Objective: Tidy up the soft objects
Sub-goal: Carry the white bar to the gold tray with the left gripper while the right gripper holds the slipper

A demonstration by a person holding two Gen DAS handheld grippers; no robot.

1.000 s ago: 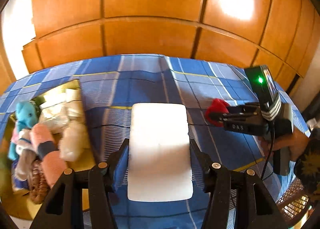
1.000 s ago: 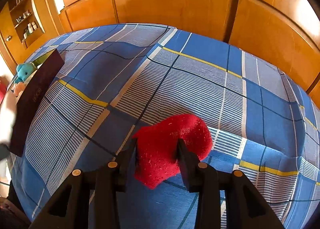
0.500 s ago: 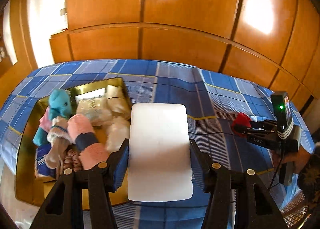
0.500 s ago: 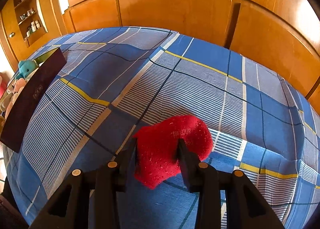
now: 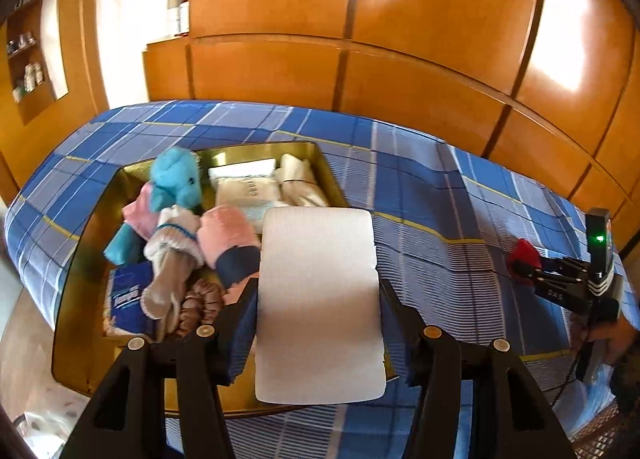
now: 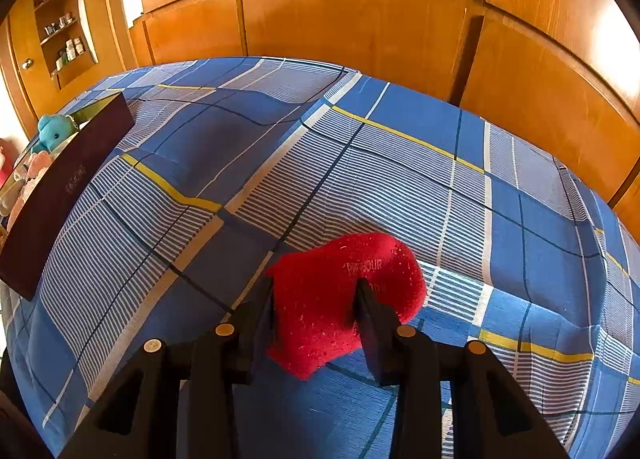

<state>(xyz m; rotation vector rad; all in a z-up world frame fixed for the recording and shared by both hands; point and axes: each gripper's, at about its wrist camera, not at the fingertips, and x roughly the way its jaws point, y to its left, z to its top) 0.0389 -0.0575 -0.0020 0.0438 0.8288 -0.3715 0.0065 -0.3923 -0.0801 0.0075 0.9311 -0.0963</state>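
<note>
Since the earlier frame the left gripper (image 5: 318, 313) has swung toward the gold tray (image 5: 80, 259), which now lies just ahead-left of its jaws. They clamp a white foam block (image 5: 320, 299) by its long sides; it looks light, squashy, easily dented. The right gripper (image 6: 316, 303) pinches a red sock (image 6: 340, 295), limp and light, at mid-body over the blue plaid bedspread (image 6: 400, 163).

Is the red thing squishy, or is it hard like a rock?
Probably squishy: the red sock bulges around the right gripper pinching it. It looks fuzzy, so it likely won't slip. Its free end sags toward the bedspread, so it's probably floppy and light.
</note>
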